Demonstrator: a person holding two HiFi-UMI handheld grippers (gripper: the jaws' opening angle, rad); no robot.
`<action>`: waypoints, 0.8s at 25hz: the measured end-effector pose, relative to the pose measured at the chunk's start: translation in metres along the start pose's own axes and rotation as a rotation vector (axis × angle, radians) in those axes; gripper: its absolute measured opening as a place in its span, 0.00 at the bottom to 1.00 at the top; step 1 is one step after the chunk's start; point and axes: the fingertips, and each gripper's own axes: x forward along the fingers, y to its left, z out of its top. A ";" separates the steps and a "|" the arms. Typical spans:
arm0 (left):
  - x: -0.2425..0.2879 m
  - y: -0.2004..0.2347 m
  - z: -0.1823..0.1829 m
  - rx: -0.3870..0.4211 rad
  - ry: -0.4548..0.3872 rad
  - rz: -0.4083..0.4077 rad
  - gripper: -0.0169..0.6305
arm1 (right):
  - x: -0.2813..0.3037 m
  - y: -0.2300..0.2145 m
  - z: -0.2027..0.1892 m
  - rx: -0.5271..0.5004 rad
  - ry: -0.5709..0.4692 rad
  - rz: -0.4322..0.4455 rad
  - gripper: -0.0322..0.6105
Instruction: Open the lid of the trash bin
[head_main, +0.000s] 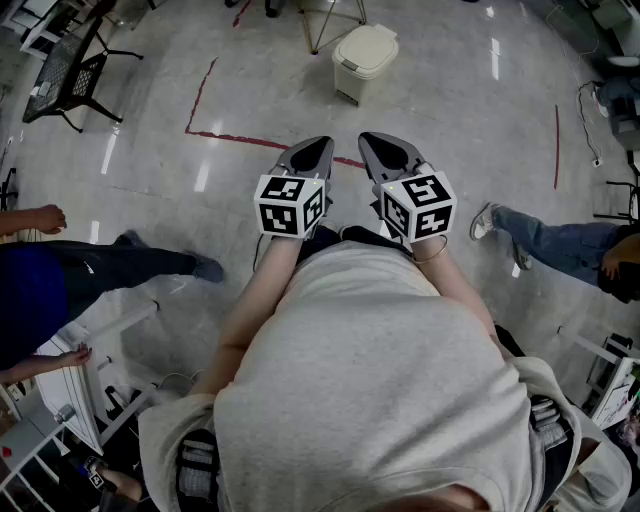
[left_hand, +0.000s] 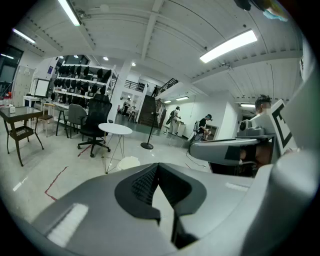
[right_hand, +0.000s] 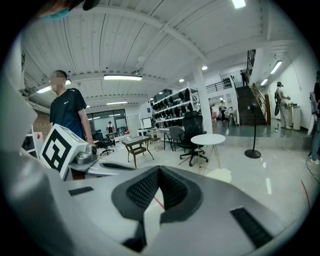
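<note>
The cream trash bin (head_main: 365, 62) stands on the floor ahead of me with its lid down. It also shows low and far off as the pale bin (left_hand: 128, 162) in the left gripper view and as the bin (right_hand: 220, 175) in the right gripper view. My left gripper (head_main: 308, 158) and right gripper (head_main: 392, 155) are held side by side in front of my chest, well short of the bin and pointing toward it. The left gripper (left_hand: 158, 165) has its jaws shut tip to tip with nothing between them. So does the right gripper (right_hand: 159, 169).
Red tape lines (head_main: 235, 137) mark the floor between me and the bin. A black table (head_main: 70, 70) stands far left. One person's legs (head_main: 100, 270) are at my left, another's leg (head_main: 545, 245) at my right. A round white table (left_hand: 115, 129) and an office chair (left_hand: 95, 125) stand by the bin.
</note>
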 end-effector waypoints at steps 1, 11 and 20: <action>0.001 -0.001 0.000 0.001 0.001 0.000 0.04 | 0.000 0.000 -0.002 0.001 0.005 0.005 0.06; 0.006 -0.010 -0.005 -0.001 0.014 -0.005 0.04 | -0.002 -0.002 -0.009 0.017 0.017 0.030 0.06; 0.009 -0.014 -0.005 -0.048 -0.022 0.054 0.04 | -0.015 -0.016 -0.015 0.058 -0.007 0.071 0.06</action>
